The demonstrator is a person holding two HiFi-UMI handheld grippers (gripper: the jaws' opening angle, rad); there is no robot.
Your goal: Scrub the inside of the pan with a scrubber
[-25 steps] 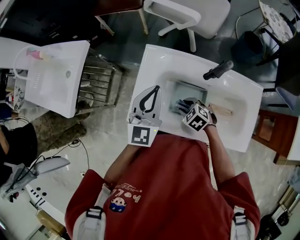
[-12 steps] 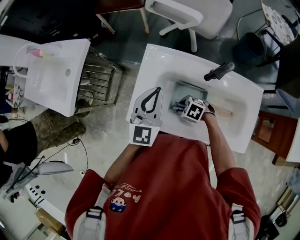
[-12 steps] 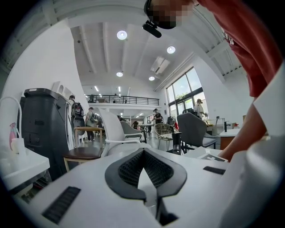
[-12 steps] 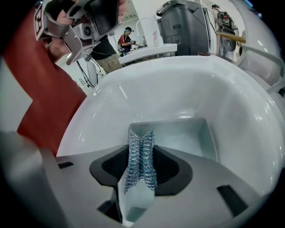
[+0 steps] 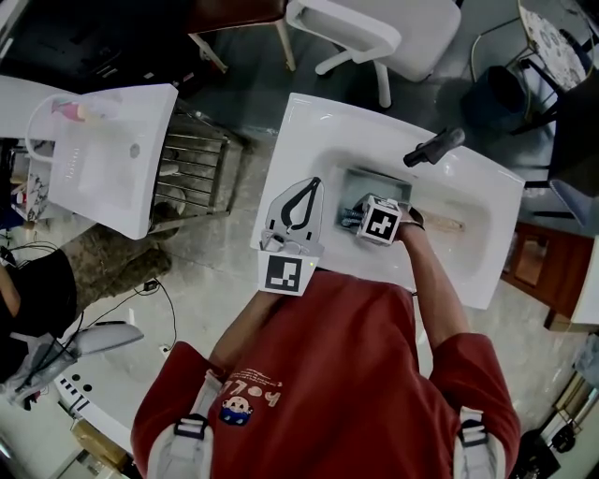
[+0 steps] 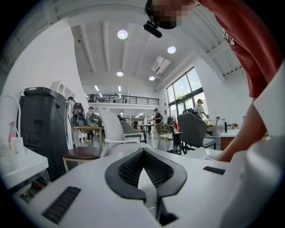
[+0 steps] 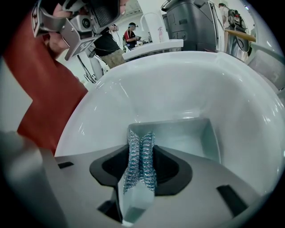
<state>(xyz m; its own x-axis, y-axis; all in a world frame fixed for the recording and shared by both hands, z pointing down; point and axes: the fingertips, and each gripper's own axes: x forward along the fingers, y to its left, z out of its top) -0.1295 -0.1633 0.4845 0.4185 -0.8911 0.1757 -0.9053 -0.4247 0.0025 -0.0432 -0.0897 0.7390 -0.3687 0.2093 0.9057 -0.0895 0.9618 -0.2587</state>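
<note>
A red shirt (image 5: 318,374) is seen nearest, with both arms reaching forward over a white sink (image 5: 468,257). The left gripper (image 5: 307,182) is held over the sink's left rim, beside the basin and apart from the pan. Its marker cube (image 5: 284,272) is turned toward the shirt. In the left gripper view its jaws are seen pressed together at the tips, with nothing between them. They are pointed out at the room, not down at the sink.

The right gripper (image 5: 357,217) is lowered into the basin, its marker cube (image 5: 379,223) uppermost. Its 2 jaws are clamped on the scrubber (image 7: 141,171), a bluish coil of metal mesh squeezed into a narrow upright band. The scrubber's tip is held at the near edge of the pan (image 7: 191,133), a square grey metal pan set on the basin floor. Whether mesh and metal are touching cannot be told. The pan's inside is seen bare just beyond the scrubber.

A pale wooden handle (image 5: 447,223) lies in the basin just right of the right gripper. Whether it is joined to the pan cannot be told. A dark faucet (image 5: 433,145) is mounted at the sink's far rim. A white chair (image 5: 374,28) is seen farther off, and a 2nd white sink (image 5: 103,159) stands well to the left.
</note>
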